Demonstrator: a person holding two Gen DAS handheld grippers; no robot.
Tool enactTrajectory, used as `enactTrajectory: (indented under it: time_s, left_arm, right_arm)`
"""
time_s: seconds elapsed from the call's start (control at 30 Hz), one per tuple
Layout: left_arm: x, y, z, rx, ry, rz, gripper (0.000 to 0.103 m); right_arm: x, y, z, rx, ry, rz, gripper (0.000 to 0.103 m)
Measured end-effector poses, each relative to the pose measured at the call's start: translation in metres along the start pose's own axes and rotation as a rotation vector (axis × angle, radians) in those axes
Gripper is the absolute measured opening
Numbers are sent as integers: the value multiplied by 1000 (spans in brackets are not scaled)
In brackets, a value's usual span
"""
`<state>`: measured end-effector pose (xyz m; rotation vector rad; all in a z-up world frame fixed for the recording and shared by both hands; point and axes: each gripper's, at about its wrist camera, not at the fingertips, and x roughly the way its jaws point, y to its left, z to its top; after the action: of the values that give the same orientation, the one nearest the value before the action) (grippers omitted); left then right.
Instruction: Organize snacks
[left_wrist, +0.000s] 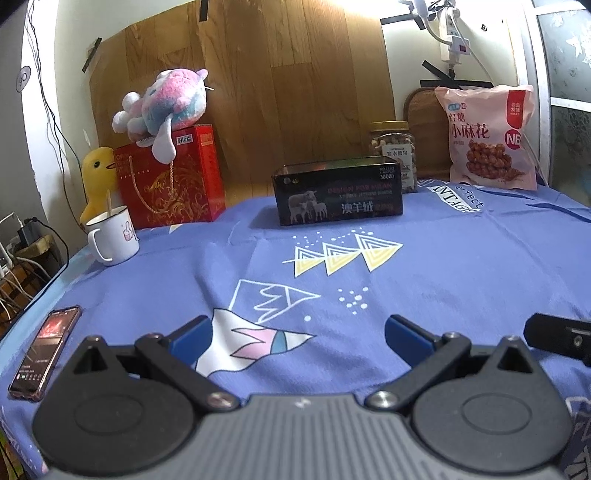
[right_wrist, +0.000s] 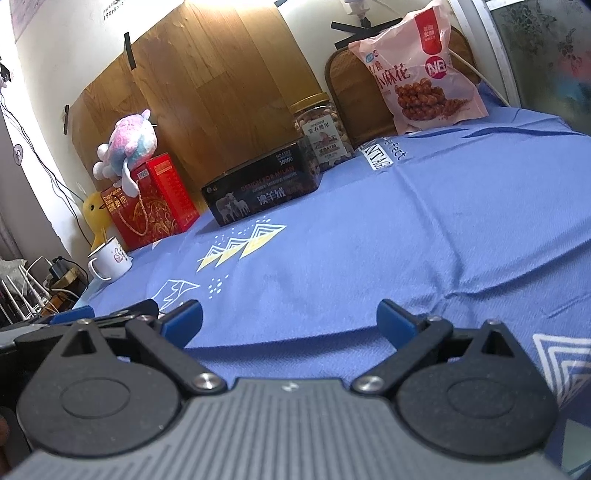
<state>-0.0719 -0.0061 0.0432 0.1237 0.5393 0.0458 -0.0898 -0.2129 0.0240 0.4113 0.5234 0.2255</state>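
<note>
Left wrist view looks low across the blue patterned tablecloth (left_wrist: 461, 266), and both tools are idle: the left gripper (left_wrist: 298, 334) has its blue pads spread wide with only cloth between them, and the right gripper (right_wrist: 290, 319) is just as released, holding nothing. To my eye no snack is in hand, so this looks like the very start of the job, with everything yet to be reached for.

The snacks sit at the far edge, well apart from both grippers. The pink bag of fried dough twists (left_wrist: 489, 136) leans upright against a wooden board (left_wrist: 423, 125) in the far right corner. Near it to the left, the clear nut jar (left_wrist: 393, 147) with a yellow lid stands upright and looks nearly full of nuts. Just in front of that jar lies the black tin box (left_wrist: 338, 194) with sheep printed on it (I cannot tell whether it is open or what is inside).

Off to the left are a red gift box (left_wrist: 173, 177) with a pink plush toy (left_wrist: 166, 103) on top, a yellow duck toy (left_wrist: 96, 181), a white mug (left_wrist: 112, 236) holding a stick, and a phone (left_wrist: 44, 350) lying flat.

The next move, I'd judge, calls for a long reach forward; the bag is soft and would need a pinch at its top edge.
</note>
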Motion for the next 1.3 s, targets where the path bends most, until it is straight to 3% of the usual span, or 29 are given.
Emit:
enactTrajectory:
  time_s: [1.0,1.3]
  left_arm:
    - [2,4,-4,-18,64,-99,103]
    - [8,4,-8,-29,126,-107,103]
  right_arm:
    - [4,-1,-4,10,23,3,103]
    - [4,-1,-4,13,25,3,103]
